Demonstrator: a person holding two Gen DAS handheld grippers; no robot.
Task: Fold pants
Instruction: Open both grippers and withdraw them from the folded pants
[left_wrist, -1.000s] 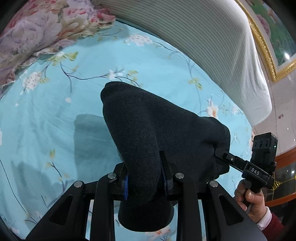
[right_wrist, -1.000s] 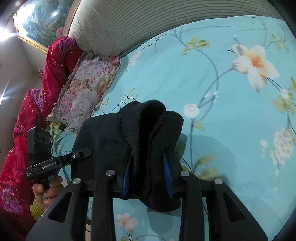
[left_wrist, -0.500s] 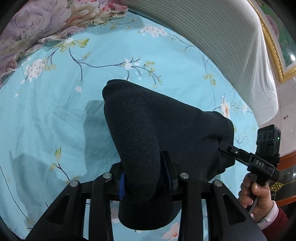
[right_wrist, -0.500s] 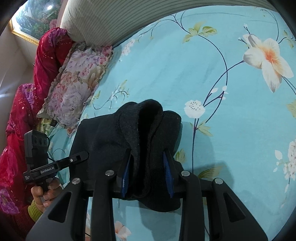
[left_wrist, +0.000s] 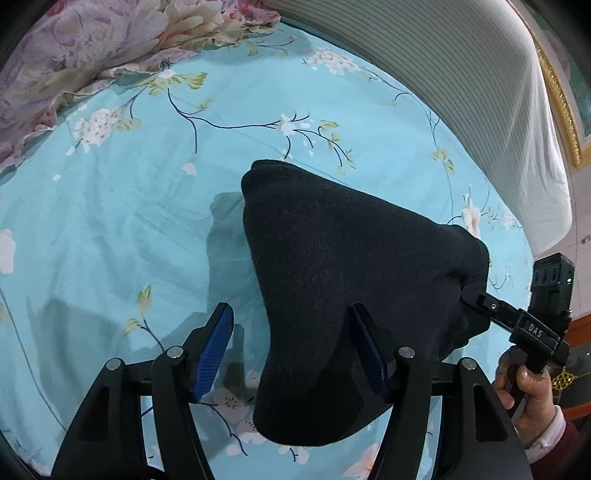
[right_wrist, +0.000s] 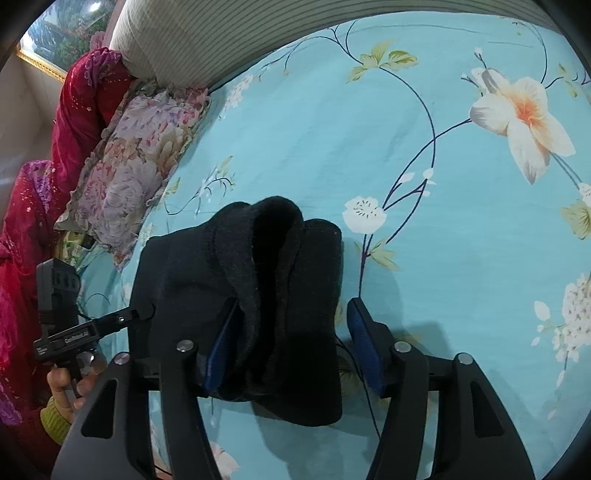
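Both grippers' jaws just opened round pants (left_wrist: 343, 280)

Bed (left_wrist: 110, 229) covered by turquoise sheet with white flower and branch print. Folded black pants (left_wrist: 343, 266) lie on the sheet near its middle. Floral pillow (right_wrist: 136, 162) rests at the bed's edge; striped cushion (left_wrist: 461, 74) along the far side.

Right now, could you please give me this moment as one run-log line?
step: releasing fold | left tongs: just opened, off black pants | right tongs: just opened, pants between | surface: floral sheet
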